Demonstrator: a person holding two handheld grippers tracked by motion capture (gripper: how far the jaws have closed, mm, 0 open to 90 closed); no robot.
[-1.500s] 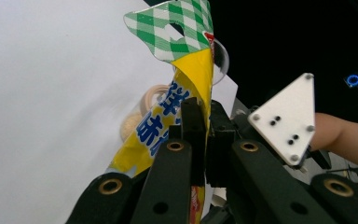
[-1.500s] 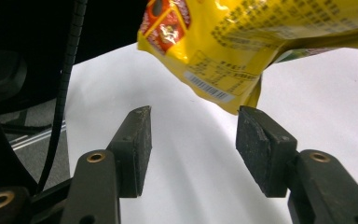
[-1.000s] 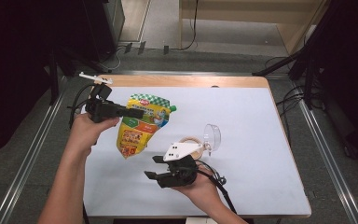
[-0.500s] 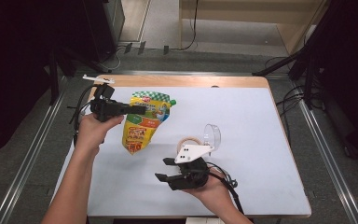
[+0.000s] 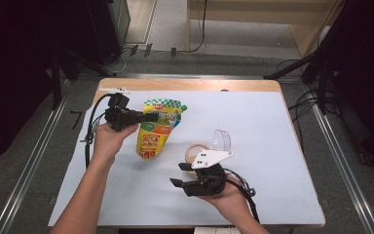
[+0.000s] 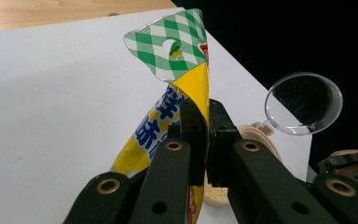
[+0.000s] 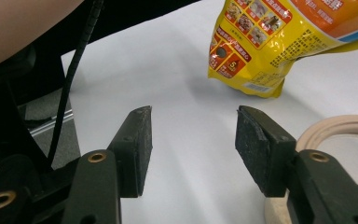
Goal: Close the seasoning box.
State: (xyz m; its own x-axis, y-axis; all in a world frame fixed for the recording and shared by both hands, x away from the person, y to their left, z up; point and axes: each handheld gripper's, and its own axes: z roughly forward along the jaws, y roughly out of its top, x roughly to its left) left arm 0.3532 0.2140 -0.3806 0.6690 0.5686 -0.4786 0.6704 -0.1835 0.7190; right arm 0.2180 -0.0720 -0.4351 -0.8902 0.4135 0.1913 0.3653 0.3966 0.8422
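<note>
A: Starting at the left, what has the left gripper (image 5: 148, 117) got?

B: Its jaws are clamped on the upper edge of the yellow plastic snack bag with the green checked top (image 5: 157, 127), lifted at the table's left-centre, its bottom corner near the white table cover (image 5: 272, 122).

A: And to the right?

B: The right gripper (image 5: 181, 174) hangs empty, jaws apart, just beside the beige tape roll (image 5: 195, 152) and the clear round lens (image 5: 221, 139).

A: Progress?

B: I'd say the bag is grasped but not yet set anywhere.

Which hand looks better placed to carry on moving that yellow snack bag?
Left. The left gripper is already shut on the yellow snack bag near its checked top. The right gripper is open with nothing between its jaws, low by the tape roll.
</note>
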